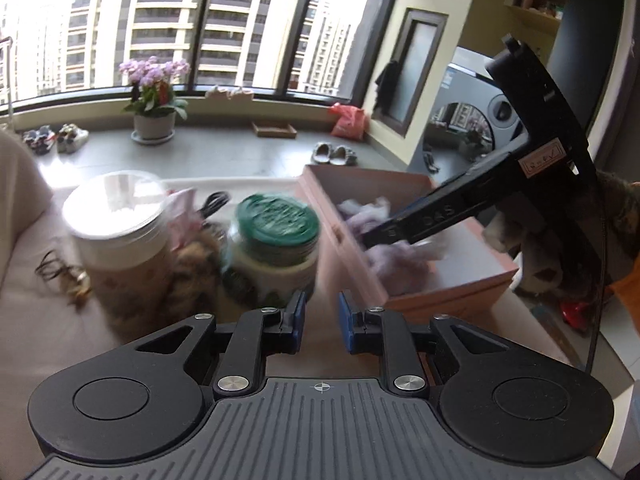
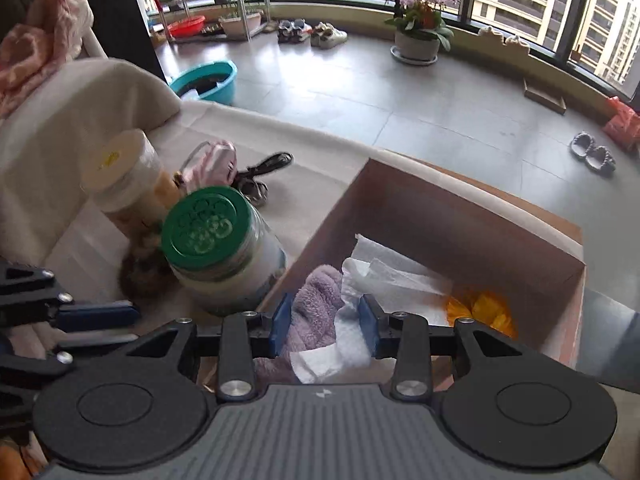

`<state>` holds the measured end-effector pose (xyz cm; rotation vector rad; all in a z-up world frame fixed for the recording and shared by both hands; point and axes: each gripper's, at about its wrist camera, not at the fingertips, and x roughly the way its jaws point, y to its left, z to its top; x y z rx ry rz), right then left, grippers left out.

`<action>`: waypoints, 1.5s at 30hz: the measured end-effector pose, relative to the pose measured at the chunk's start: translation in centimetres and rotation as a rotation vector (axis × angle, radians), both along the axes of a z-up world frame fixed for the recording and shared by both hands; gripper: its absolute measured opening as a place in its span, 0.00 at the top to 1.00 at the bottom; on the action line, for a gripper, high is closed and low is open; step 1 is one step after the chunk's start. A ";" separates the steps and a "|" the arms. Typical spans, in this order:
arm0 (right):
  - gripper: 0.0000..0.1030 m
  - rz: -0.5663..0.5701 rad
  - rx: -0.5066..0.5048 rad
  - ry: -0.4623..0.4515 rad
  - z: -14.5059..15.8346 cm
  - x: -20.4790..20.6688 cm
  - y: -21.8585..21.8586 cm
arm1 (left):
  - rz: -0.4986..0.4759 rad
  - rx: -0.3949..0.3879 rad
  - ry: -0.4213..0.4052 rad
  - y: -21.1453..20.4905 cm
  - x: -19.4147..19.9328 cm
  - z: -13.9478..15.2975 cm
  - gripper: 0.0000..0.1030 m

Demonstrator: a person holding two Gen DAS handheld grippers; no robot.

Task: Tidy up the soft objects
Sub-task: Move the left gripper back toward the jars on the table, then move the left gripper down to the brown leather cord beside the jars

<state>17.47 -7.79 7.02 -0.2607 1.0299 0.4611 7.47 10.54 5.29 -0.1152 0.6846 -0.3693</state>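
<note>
Far left on the cloth-covered surface (image 2: 312,184), a tall clear jar with a white lid (image 2: 116,172) stands; hard, so in my judgement not for sorting. Just behind it lies a pink fabric pouch (image 2: 216,160) and, low between the jars, a brown mottled furry thing (image 2: 140,268). Both are soft and outside the box, so they look like what's left. A black cable (image 2: 268,162) lies beyond the pouch.

Next right, the squat jar with a green embossed lid (image 2: 208,224) sits just beside the box wall.

Your left tool (image 1: 322,312) hovers near that green-lidded jar, blue pads a little apart, nothing between them; the view is motion-blurred.

Right of it, the pink cardboard box (image 2: 472,216) already holds a lilac fleecy sock (image 2: 316,304), crumpled white tissue paper (image 2: 392,276) and something orange (image 2: 480,308) in the far right corner; what it is, I can't tell.

Your right tool (image 2: 326,326) is down inside the box, pads wide apart on either side of the lilac sock and tissue, not clamping them.

Roughly partway: some soft items boxed, pouch and furry piece to go.
</note>
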 end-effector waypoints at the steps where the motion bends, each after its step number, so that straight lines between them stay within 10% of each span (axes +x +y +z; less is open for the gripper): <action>1: 0.53 -0.012 -0.032 -0.008 -0.3 0.0 -0.2 | 0.018 -0.001 0.002 0.9 -0.4 -0.2 0.80; 13: 0.49 -0.303 -0.128 -0.055 1.1 -0.2 -6.3 | 0.293 -0.064 0.076 10.3 -1.6 -3.5 0.80; 30: 0.47 -0.153 -0.050 -0.240 5.1 -1.9 -2.6 | 0.456 -0.008 0.046 16.2 7.2 -1.3 0.80; 36: 0.47 -0.150 -0.035 -0.237 5.2 -1.5 -1.9 | 0.398 0.109 0.097 16.2 10.2 -3.0 0.80; 45: 0.47 -0.124 -0.003 -0.255 6.3 -0.8 0.5 | 0.253 0.227 0.119 14.1 4.2 -3.5 0.79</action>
